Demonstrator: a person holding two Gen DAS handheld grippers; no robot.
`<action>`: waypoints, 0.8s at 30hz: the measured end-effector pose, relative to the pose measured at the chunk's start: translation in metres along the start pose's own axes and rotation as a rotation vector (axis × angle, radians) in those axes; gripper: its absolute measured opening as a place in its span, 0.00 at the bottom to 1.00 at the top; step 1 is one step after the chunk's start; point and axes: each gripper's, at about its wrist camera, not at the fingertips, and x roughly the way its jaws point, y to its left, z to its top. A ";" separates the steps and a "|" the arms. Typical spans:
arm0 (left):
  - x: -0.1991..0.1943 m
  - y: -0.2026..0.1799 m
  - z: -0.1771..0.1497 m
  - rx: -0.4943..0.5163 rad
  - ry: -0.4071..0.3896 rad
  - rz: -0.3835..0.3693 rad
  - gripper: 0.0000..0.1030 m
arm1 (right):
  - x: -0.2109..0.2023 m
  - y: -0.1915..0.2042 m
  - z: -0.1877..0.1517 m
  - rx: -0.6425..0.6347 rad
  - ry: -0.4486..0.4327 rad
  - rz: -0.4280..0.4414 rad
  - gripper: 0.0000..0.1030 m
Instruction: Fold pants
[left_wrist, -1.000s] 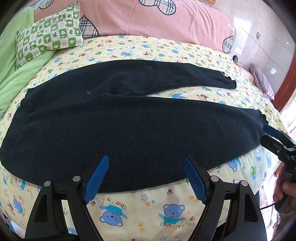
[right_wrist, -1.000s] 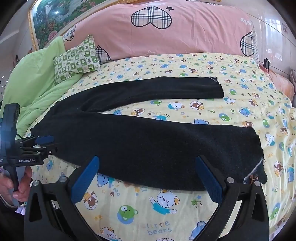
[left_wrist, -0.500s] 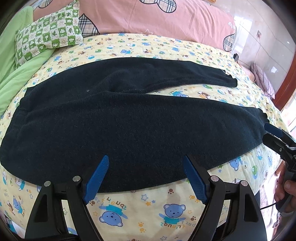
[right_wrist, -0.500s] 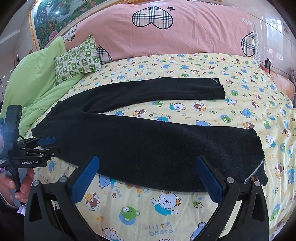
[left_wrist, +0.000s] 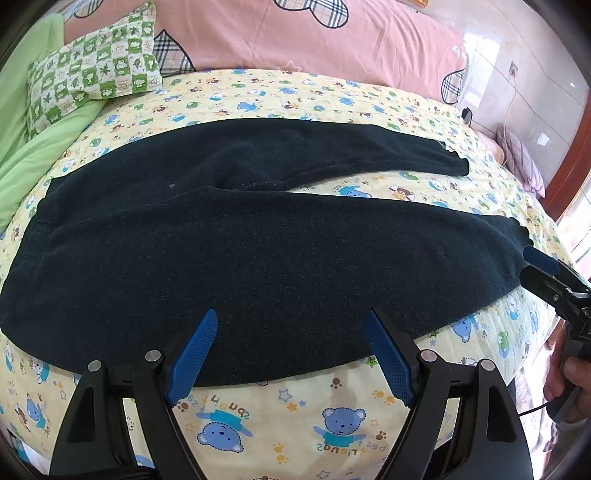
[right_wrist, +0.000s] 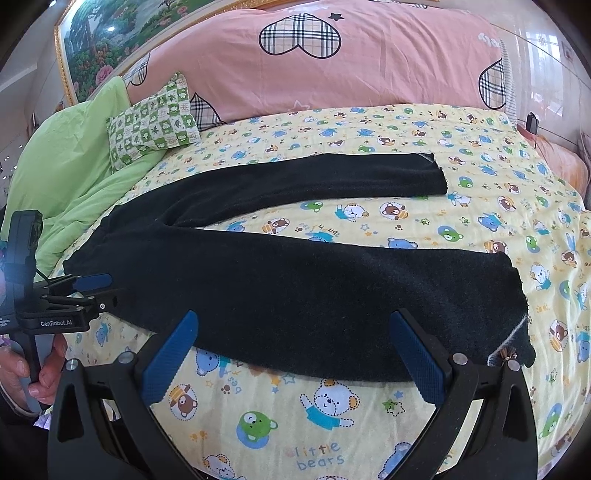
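Black pants (left_wrist: 277, 251) lie flat on the bed, waist to the left and both legs running right. The near leg (right_wrist: 332, 295) is wide. The far leg (right_wrist: 332, 181) ends in a cut hem. My left gripper (left_wrist: 290, 317) hovers open over the pants' near edge by the waist and seat, with nothing between its fingers. It also shows at the left of the right wrist view as the left gripper (right_wrist: 92, 290), just off the waistband. My right gripper (right_wrist: 294, 319) is open above the near leg's lower edge. In the left wrist view the right gripper (left_wrist: 543, 273) sits at the near leg's hem.
A yellow bear-print sheet (right_wrist: 332, 424) covers the bed. A green checked pillow (right_wrist: 155, 122) and a green quilt (right_wrist: 74, 166) lie at the far left, and a pink heart-print duvet (right_wrist: 332, 62) lies along the back. A hand (left_wrist: 569, 373) holds the right gripper's handle at the bed's right edge.
Both grippers have drifted only slightly. The right one has edged a little closer to the near leg's hem. Both stay open and the pants have not moved.
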 end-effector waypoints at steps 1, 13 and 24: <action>0.000 0.000 0.000 0.002 0.000 -0.002 0.80 | -0.001 -0.001 0.000 0.002 -0.002 -0.002 1.00; 0.002 0.001 0.008 0.021 0.006 -0.020 0.80 | 0.000 -0.009 0.004 0.016 0.005 0.006 1.00; 0.013 0.003 0.029 0.048 0.013 -0.027 0.80 | 0.009 -0.027 0.019 0.051 0.019 0.017 1.00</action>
